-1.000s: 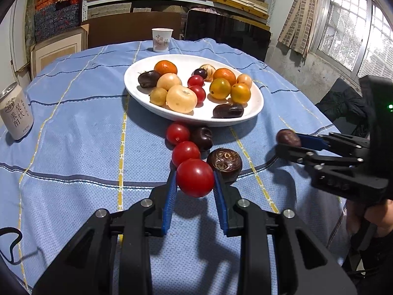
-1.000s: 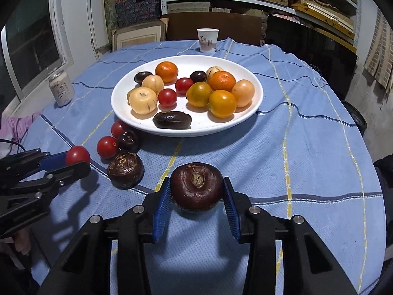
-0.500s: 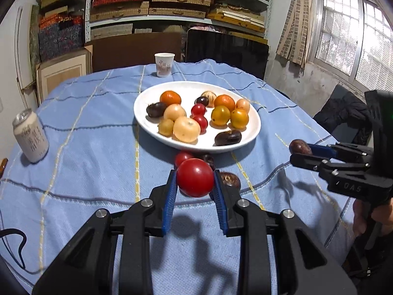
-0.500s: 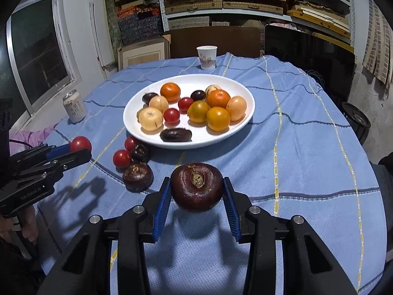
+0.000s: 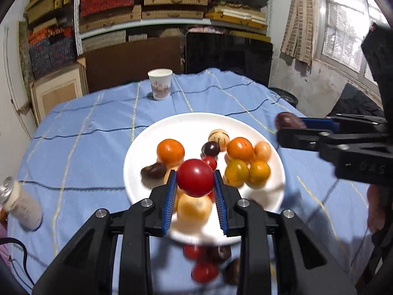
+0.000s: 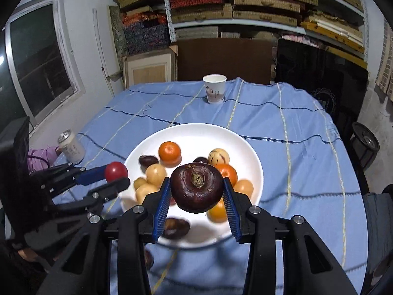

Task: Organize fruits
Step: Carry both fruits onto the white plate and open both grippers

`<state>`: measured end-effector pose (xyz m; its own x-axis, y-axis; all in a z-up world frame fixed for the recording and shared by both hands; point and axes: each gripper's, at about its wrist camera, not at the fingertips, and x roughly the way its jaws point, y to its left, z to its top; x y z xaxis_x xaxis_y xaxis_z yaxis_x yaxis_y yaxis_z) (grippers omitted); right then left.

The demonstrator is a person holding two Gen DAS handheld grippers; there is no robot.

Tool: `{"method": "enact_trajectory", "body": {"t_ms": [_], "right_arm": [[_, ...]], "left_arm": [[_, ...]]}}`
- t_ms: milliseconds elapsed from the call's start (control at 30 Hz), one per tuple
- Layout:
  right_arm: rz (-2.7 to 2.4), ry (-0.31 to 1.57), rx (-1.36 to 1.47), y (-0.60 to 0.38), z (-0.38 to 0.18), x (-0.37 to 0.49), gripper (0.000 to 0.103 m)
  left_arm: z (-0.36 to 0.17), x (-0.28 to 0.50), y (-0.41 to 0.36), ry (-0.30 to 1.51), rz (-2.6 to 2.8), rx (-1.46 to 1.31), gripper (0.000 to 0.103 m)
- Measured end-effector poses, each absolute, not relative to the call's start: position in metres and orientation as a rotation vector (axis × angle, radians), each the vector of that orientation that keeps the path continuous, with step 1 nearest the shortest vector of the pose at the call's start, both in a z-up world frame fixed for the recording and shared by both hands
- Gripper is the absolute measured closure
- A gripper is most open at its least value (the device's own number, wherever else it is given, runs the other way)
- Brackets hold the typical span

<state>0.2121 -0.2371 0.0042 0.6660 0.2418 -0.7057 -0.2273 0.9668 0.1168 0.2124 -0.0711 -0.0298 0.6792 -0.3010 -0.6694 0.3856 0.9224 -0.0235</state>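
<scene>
My left gripper (image 5: 195,184) is shut on a red tomato (image 5: 195,181), held in the air over the near half of the white plate (image 5: 147,152). My right gripper (image 6: 196,195) is shut on a dark brown round fruit (image 6: 196,190), also lifted over the plate (image 6: 248,147). The plate carries several orange, yellow, beige and dark fruits. On the cloth in front of the plate lie red tomatoes (image 5: 204,271) and dark fruits (image 5: 232,274), blurred. Each gripper shows in the other's view: the right gripper (image 5: 286,125) at the right, the left gripper (image 6: 118,174) at the left.
A paper cup (image 5: 160,83) stands on the far side of the blue cloth. A drink can (image 5: 21,202) is near the left table edge. Shelves with boxes, boards and a dark panel stand behind the table; a window is at the right.
Both grippers have risen and moved forward from the cloth to above the plate, each still holding its fruit. The loose fruits on the cloth now lie below and behind the fingertips.
</scene>
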Motion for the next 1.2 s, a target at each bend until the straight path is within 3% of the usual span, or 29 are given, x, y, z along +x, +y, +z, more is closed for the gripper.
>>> {"method": "enact_trajectory", "body": {"t_ms": [233,500,533,567,633,967,1200], "right_arm": [[0.214,0.873,-0.01,-0.225,-0.035,0.286,0.061],[0.2,0.916,-0.027,-0.219,-0.062,0.313,0.06],[0.201,0.912,-0.038,-0.218,-0.062,0.312,0.059],[0.196,0.904,-0.047,-0.217,-0.061,0.311,0.052],[0.189,0.884,-0.057,-0.218,-0.057,0.306,0.047],[0.17,0.786,0.002,-0.238,-0.014,0.249,0.046],[0.241,0.782,0.042,-0.235,-0.016,0.166,0.039]], "left_arm": [[-0.059,0.265,-0.097,0.799,-0.376,0.152,0.074],[-0.078,0.285,-0.107,0.837,-0.362,0.17,0.074],[-0.078,0.285,-0.106,0.836,-0.36,0.167,0.066],[-0.077,0.286,-0.105,0.836,-0.351,0.163,0.047],[-0.071,0.285,-0.099,0.812,-0.328,0.13,0.03],[-0.036,0.233,-0.076,0.744,-0.351,0.143,0.029],[-0.04,0.168,-0.04,0.75,-0.339,0.17,0.02]]}}
